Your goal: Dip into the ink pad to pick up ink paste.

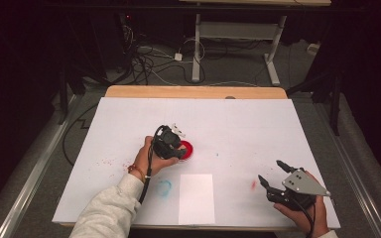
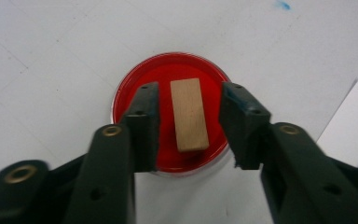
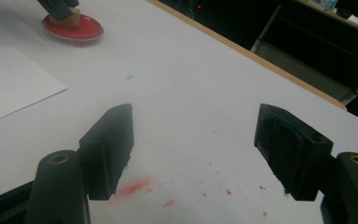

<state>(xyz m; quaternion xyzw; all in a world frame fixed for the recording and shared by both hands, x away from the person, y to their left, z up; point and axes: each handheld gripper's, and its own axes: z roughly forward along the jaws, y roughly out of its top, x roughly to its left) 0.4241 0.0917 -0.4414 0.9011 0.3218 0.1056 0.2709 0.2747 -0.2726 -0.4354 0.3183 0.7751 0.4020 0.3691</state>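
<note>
Left gripper [image 2: 189, 116] over round shallow dish of red paint [image 2: 170, 112], near table centre. Jaws narrowed, flanking small rectangular wooden block [image 2: 189, 114] lying in the paint; a gap shows on each side, pads not touching. White paper sheet [image 1: 196, 198] nearer table's front edge. Right gripper [image 3: 193, 149] wide open, empty, above red-smeared white table [image 3: 205, 93].

wooden block [image 2: 189, 115] in the dish [image 2: 130, 84], paper sheet [image 1: 196, 198] nearer the person, beside it
</note>
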